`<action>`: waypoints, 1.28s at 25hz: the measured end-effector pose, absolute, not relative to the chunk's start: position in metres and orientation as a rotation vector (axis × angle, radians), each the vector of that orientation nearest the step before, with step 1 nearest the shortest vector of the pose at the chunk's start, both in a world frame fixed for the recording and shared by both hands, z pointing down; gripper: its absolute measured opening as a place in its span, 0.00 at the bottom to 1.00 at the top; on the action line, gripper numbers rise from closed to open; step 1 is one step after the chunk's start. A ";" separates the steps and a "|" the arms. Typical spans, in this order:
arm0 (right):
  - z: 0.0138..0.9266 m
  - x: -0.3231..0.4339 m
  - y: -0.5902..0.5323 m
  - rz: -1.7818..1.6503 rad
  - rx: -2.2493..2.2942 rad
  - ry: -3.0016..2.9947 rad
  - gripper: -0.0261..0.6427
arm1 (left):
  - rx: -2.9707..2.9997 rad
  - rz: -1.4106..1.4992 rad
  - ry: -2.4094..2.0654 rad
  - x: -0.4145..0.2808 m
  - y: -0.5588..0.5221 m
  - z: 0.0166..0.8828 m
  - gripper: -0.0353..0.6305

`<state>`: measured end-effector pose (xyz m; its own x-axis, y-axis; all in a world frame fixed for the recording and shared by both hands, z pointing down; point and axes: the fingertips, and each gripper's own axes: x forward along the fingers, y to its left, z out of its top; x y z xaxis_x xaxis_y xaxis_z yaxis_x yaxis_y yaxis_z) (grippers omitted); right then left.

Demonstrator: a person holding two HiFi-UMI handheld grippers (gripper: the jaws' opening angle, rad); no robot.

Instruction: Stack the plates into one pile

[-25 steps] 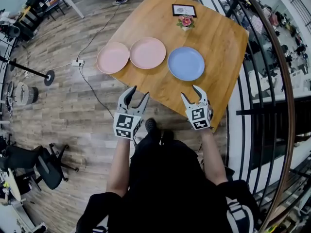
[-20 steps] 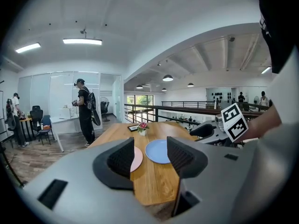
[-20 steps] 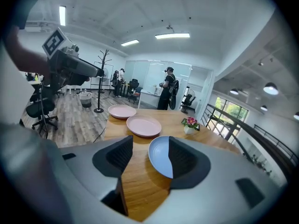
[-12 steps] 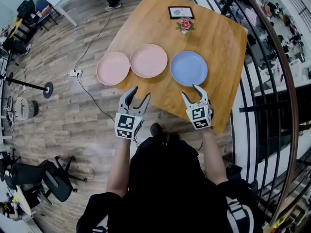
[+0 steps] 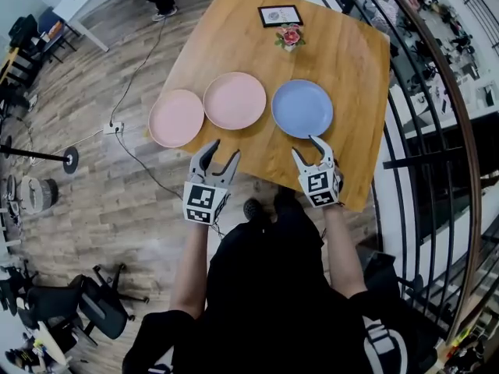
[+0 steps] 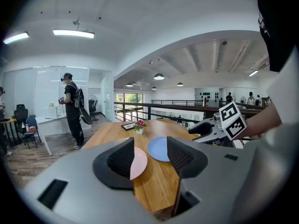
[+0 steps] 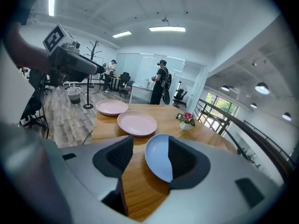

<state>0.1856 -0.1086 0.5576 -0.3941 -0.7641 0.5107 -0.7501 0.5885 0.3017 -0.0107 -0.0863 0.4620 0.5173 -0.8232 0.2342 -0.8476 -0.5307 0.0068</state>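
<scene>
Left pink plate (image 5: 176, 118), middle pink plate (image 5: 235, 100) and blue plate (image 5: 302, 108) lie flat, unstacked.

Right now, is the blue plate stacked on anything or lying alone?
Alone. The blue plate lies flat on the table, wood showing between it and the nearest pink plate; nothing rests on it.

Seen from above, the person wears a black short-sleeved top (image 5: 269, 287) with white print on the right sleeve (image 5: 382, 341) and dark shoes (image 5: 253, 208). The left gripper (image 5: 225, 148) and right gripper (image 5: 305, 146) are pale grey moulded shells, their jaws faced with black ribbed pads (image 6: 122, 158); each carries a white cube (image 5: 203, 201) with black square markers.
</scene>
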 end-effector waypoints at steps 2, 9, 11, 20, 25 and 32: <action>0.562 0.189 -0.111 -0.019 1.205 -2.192 0.41 | 2.631 0.309 -1.438 -0.009 -0.090 0.465 0.40; 0.582 0.183 -0.124 -0.110 1.091 -2.128 0.41 | 2.603 0.321 -1.441 -0.006 -0.107 0.481 0.40; 0.586 0.184 -0.129 -0.123 1.072 -2.117 0.41 | 2.597 0.321 -1.445 -0.005 -0.110 0.483 0.40; 0.605 0.185 -0.153 -0.070 1.045 -2.126 0.41 | 2.541 0.367 -1.467 -0.013 -0.131 0.500 0.40; 0.615 0.178 -0.160 -0.044 1.021 -2.130 0.41 | 2.505 0.393 -1.463 -0.019 -0.136 0.511 0.40; 0.636 0.181 -0.166 0.000 0.977 -2.123 0.40 | 2.473 0.424 -1.457 -0.015 -0.143 0.527 0.40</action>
<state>0.1805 -0.1662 0.6357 -0.3974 -0.6429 0.6548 -0.6428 0.7043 0.3013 -0.0149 -0.1433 0.5274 0.4609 -0.8088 0.3653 -0.8784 -0.4743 0.0584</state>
